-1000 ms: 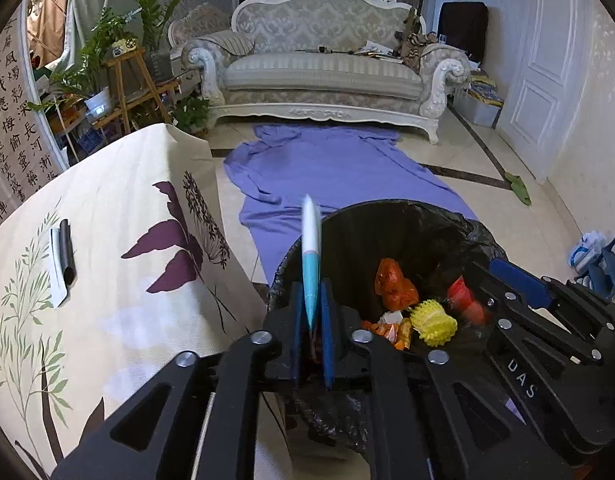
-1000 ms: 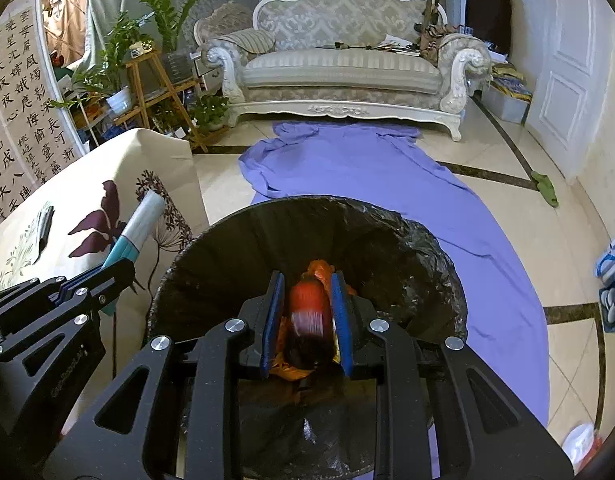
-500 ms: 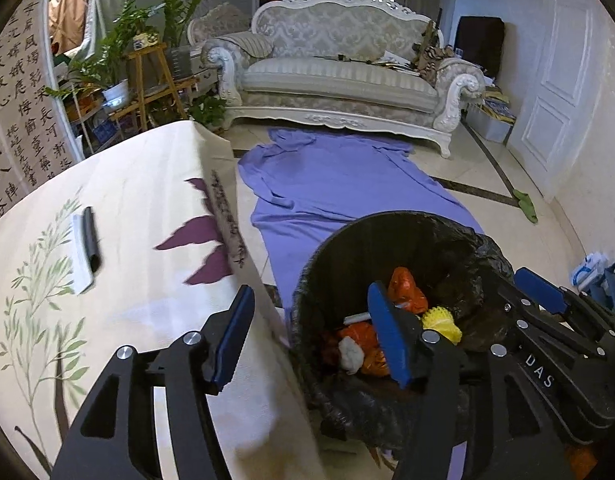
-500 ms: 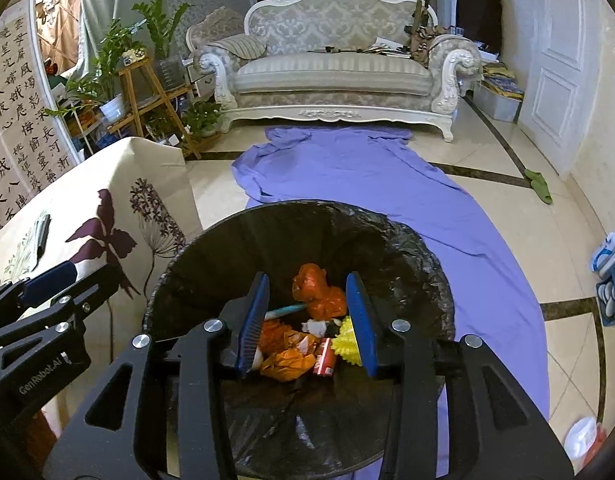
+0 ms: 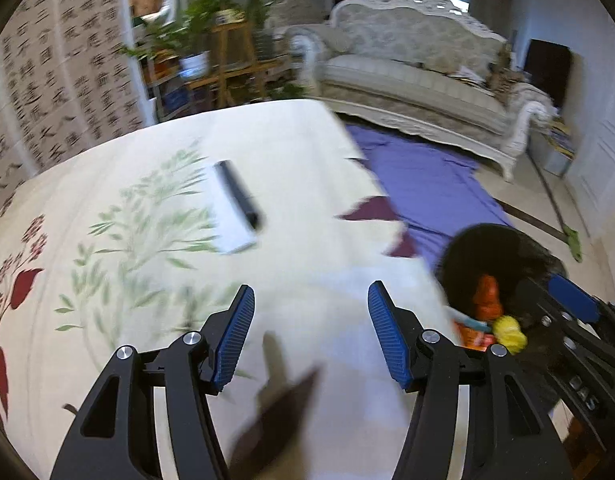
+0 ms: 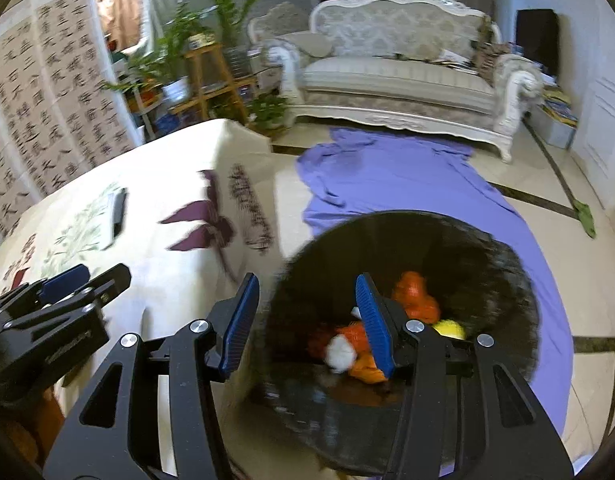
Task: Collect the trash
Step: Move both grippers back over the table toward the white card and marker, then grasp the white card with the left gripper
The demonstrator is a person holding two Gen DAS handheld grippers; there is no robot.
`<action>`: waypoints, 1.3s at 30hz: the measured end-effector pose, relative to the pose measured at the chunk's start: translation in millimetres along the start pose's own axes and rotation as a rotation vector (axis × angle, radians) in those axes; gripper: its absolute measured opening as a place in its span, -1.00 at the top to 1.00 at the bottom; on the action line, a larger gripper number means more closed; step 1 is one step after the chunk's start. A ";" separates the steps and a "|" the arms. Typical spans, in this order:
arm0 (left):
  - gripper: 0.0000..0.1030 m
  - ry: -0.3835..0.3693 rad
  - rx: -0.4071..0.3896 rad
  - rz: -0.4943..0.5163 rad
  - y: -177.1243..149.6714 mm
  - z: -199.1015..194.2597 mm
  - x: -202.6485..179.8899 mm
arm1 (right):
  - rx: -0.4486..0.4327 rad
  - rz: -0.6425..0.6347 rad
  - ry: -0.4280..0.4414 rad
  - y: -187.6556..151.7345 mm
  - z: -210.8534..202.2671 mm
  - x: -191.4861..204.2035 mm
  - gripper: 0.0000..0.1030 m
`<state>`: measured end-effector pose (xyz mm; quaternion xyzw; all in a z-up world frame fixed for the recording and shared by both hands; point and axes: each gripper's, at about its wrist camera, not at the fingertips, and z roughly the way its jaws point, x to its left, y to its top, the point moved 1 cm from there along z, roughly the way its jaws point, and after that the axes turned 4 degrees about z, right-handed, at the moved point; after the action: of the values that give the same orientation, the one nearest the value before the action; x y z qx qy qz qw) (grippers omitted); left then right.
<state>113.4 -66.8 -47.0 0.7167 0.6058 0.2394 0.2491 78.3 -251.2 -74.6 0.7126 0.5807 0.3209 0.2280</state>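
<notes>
Left gripper [image 5: 309, 332] hovered over the floral tablecloth [image 5: 147, 272], pointing fwd & slightly down, jaws spread wide w/ nothing between. Right gripper [image 6: 303, 320] hung above the near-left rim of the black-lined trash bin [image 6: 503, 280], jaws likewise apart & empty. Trash [image 6: 415, 300] (orange wrappers, a yellow lump, a white wad) lay inside the bin. A black pen [image 5: 237, 194] rested on a white sheet [image 5: 229, 228] on the table, well apart from both grippers.

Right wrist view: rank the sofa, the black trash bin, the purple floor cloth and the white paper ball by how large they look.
1. Purple floor cloth
2. Black trash bin, though its nearness to the camera inflates it
3. Sofa, far off, so it looks smaller than it is
4. White paper ball
</notes>
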 end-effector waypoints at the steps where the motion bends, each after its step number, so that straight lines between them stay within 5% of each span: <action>1: -0.13 0.011 0.004 -0.014 0.6 1.9 7.4 | 0.003 -0.010 0.012 1.1 1.8 6.4 0.04; 11: -0.16 0.056 0.036 -0.077 12.8 24.4 46.4 | 0.033 -0.096 0.074 13.5 21.7 60.4 0.04; 33: -0.29 0.066 0.051 -0.155 30.3 44.6 95.6 | 0.046 -0.145 0.090 32.5 44.1 91.6 0.02; 37: -0.06 0.057 0.038 -0.136 32.3 46.1 99.1 | 0.040 -0.157 0.100 36.1 44.8 103.3 0.02; 39: 0.23 0.050 0.028 -0.121 30.7 44.4 99.0 | 0.039 -0.162 0.104 35.5 45.0 108.2 0.02</action>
<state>180.0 23.7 -56.8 0.6759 0.6575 0.2332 0.2377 147.9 -151.6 -60.0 0.6498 0.6538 0.3266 0.2087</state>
